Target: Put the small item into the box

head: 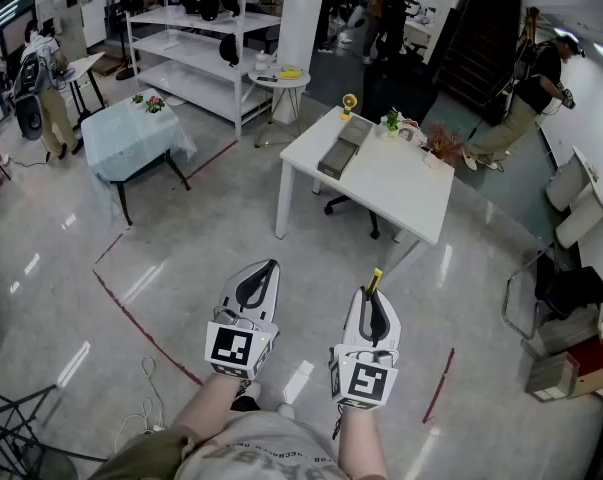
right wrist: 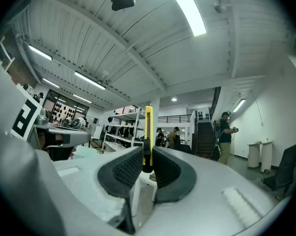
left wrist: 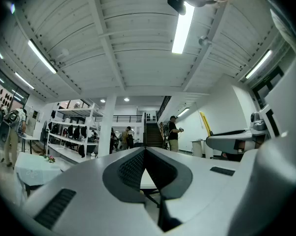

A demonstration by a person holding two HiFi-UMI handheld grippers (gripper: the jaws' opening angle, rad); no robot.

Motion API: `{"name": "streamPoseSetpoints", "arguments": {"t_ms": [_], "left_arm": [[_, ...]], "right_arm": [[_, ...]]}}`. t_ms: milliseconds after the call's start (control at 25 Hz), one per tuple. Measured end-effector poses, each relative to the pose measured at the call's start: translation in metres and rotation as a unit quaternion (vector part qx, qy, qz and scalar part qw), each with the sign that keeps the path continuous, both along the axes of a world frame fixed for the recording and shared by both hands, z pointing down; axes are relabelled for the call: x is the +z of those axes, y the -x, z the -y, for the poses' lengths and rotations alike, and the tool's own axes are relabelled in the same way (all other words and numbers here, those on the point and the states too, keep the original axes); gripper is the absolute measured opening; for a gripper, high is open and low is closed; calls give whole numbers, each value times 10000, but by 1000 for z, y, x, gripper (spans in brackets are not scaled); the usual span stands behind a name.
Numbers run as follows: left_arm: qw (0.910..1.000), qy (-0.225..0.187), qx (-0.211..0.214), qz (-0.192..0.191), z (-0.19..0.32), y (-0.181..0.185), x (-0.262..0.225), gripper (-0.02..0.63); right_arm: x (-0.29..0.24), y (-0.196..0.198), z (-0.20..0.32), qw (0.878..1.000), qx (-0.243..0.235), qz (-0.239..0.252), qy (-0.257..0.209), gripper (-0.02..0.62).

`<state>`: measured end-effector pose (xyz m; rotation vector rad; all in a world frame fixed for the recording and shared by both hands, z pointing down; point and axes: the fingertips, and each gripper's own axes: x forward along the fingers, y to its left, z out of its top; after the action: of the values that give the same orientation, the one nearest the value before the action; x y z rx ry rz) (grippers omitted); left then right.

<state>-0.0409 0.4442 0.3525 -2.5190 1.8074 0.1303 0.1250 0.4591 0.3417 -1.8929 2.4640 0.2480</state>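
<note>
In the head view both grippers are held low over the floor, well short of the white table (head: 401, 183). My right gripper (head: 373, 294) is shut on a slim yellow and black utility knife (head: 375, 280). In the right gripper view the knife (right wrist: 147, 127) stands upright between the dark pads (right wrist: 165, 171), its top sticking out above them. My left gripper (head: 270, 266) is shut with nothing in it; in its own view its jaws (left wrist: 145, 152) meet in a closed line. A long greyish open box (head: 339, 150) lies on the table's left part, far ahead of both grippers.
Beyond the box the table carries a small yellow ornament (head: 349, 103), a potted plant (head: 391, 120) and dried twigs (head: 442, 143). An office chair (head: 347, 206) stands under the table. A blue-clothed table (head: 131, 133), white shelves (head: 196, 68) and several people stand farther off. Red tape lines (head: 141, 333) cross the floor.
</note>
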Motion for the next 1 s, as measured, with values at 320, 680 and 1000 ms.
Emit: {"name": "streamPoseSetpoints", "arguments": {"t_ms": [320, 680, 1000], "left_arm": [[10000, 29, -22, 30, 2, -5, 0, 11], [9997, 171, 74, 124, -8, -26, 9, 107], [9978, 592, 261, 154, -13, -56, 25, 304]], "right_arm": [[0, -4, 2, 10000, -22, -79, 25, 60], [-1, -14, -12, 9994, -322, 152, 21, 61], [-1, -30, -18, 9987, -472, 175, 69, 63]]}}
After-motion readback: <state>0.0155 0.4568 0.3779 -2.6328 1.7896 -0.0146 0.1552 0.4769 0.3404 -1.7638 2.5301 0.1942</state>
